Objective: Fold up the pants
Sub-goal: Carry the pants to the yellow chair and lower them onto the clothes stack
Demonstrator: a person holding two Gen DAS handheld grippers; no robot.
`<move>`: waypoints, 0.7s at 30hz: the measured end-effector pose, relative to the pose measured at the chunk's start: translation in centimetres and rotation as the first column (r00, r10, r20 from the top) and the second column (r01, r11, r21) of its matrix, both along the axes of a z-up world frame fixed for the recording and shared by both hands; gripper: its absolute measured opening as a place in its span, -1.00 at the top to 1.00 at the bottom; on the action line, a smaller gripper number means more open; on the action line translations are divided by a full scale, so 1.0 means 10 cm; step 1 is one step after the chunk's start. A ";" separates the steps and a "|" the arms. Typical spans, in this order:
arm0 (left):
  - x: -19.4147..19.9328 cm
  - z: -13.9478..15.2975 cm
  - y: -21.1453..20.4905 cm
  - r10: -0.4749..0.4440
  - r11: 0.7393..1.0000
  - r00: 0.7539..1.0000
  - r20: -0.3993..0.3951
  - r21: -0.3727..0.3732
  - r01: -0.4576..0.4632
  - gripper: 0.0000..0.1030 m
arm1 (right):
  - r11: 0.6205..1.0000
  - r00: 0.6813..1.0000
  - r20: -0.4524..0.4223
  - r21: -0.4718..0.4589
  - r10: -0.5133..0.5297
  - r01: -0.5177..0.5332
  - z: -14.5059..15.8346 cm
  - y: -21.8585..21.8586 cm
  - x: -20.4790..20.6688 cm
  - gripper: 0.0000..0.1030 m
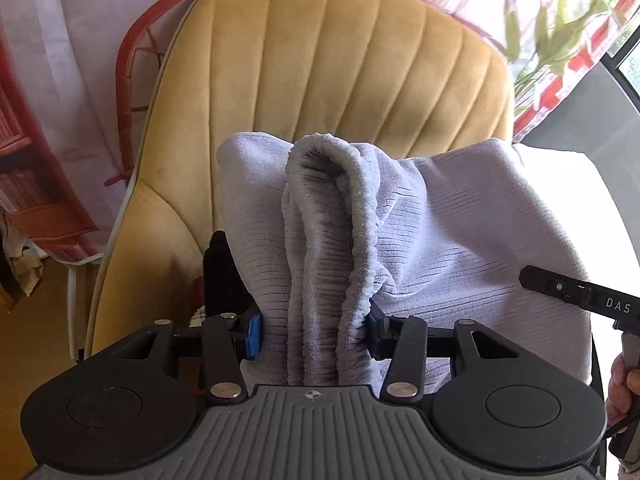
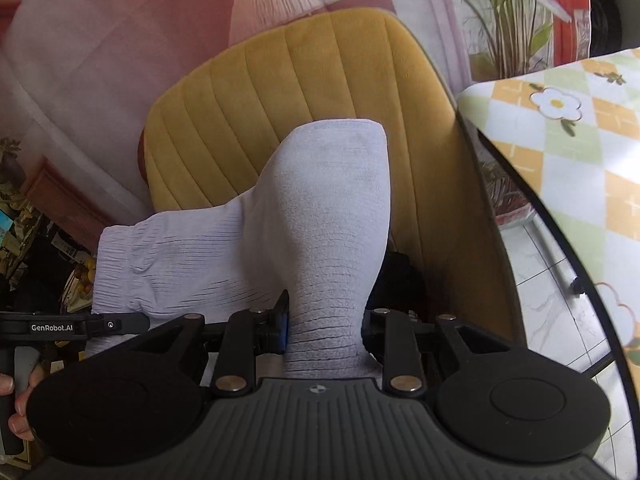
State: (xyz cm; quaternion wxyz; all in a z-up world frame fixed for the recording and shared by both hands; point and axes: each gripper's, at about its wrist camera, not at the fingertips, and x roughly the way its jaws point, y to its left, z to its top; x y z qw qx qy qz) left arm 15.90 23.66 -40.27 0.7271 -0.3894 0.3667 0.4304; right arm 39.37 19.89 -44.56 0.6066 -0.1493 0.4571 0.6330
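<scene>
As both tools pinched cloth above the chair, the scene held the following.
Garment: pale lilac ribbed fleece pants (image 1: pixel 460 216), bunched and lifted in front of the chair back, hanging between the two tools.
Left gripper (image 1: pixel 314 330): black two-finger tool with blue pads; fingers (image 1: pixel 253 332) clamped on a thick gathered fold of the pants, elastic waistband edge rolled outward.
Right gripper (image 2: pixel 324 326): matching black tool; fingers (image 2: pixel 282 328) pinching a narrower, flatter band of the pants.
Seat: mustard-yellow velvet chair (image 1: pixel 340 60) with vertical channel stitching, behind the garment.
Worktop: round table (image 2: pixel 576 152) under a checked floral cloth, at the right.
Plant: green leafy houseplant (image 2: pixel 504 20), behind the worktop.
Person: hand (image 2: pixel 16 400) gripping the left tool's handle.
</scene>
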 end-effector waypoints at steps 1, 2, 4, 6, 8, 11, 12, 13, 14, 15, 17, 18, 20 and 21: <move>0.00 -0.07 0.05 -0.004 1.000 1.000 -0.013 0.000 0.004 0.04 | 1.000 1.000 0.007 -0.022 -0.002 0.002 -0.12 0.08 -0.02 0.46; 0.01 -0.18 0.14 -0.009 1.000 1.000 -0.029 0.000 0.009 0.04 | 0.999 1.000 0.012 -0.042 -0.007 0.008 -0.23 0.14 -0.03 0.46; 0.04 -0.34 0.20 -0.016 1.000 0.998 -0.056 0.005 0.017 0.02 | 0.997 0.999 0.038 -0.083 -0.008 0.011 -0.43 0.23 -0.05 0.45; 0.10 -0.47 0.23 -0.022 1.000 0.996 -0.088 0.021 0.023 -0.02 | 0.993 0.997 0.075 -0.120 -0.008 0.017 -0.64 0.32 -0.07 0.43; 0.04 -0.56 0.26 -0.029 0.999 0.994 -0.105 0.033 0.032 -0.06 | 0.991 0.996 0.087 -0.129 -0.022 0.033 -0.73 0.40 -0.07 0.41; -0.04 -0.62 0.31 0.010 1.000 0.997 -0.071 -0.004 -0.010 -0.10 | 0.991 0.994 0.107 -0.129 -0.017 0.031 -0.78 0.47 -0.09 0.38; -0.07 -0.64 0.33 0.019 1.000 0.998 -0.062 -0.012 -0.019 -0.13 | 0.991 0.992 0.123 -0.132 -0.003 0.020 -0.81 0.48 -0.10 0.37; -0.09 -0.67 0.33 0.024 0.999 0.998 -0.057 -0.020 -0.025 -0.16 | 0.990 0.991 0.134 -0.138 0.004 0.014 -0.84 0.49 -0.11 0.34; -0.10 -0.69 0.30 0.028 0.999 0.998 -0.054 -0.029 -0.030 -0.17 | 0.990 0.990 0.138 -0.141 0.003 0.017 -0.86 0.49 -0.12 0.31; -0.13 -0.70 0.29 0.036 0.999 0.998 -0.044 -0.031 -0.037 -0.19 | 0.990 0.990 0.139 -0.141 -0.002 0.022 -0.87 0.47 -0.11 0.29; -0.14 -0.67 0.27 0.051 0.998 0.998 -0.036 -0.021 -0.051 -0.24 | 0.990 0.990 0.141 -0.139 -0.014 0.034 -0.86 0.46 -0.11 0.23; -0.13 -0.65 0.24 0.052 0.999 0.998 -0.041 -0.012 -0.053 -0.32 | 0.989 0.990 0.143 -0.141 -0.018 0.039 -0.86 0.44 -0.10 0.20; -0.13 -0.62 0.21 0.055 0.998 0.997 -0.056 0.009 -0.054 -0.53 | 0.987 0.989 0.145 -0.149 -0.030 0.052 -0.80 0.46 -0.13 0.04; -0.14 -0.60 0.21 0.060 0.998 0.996 -0.064 0.018 -0.059 -0.66 | 0.986 0.989 0.144 -0.154 -0.037 0.059 -0.79 0.45 -0.13 0.02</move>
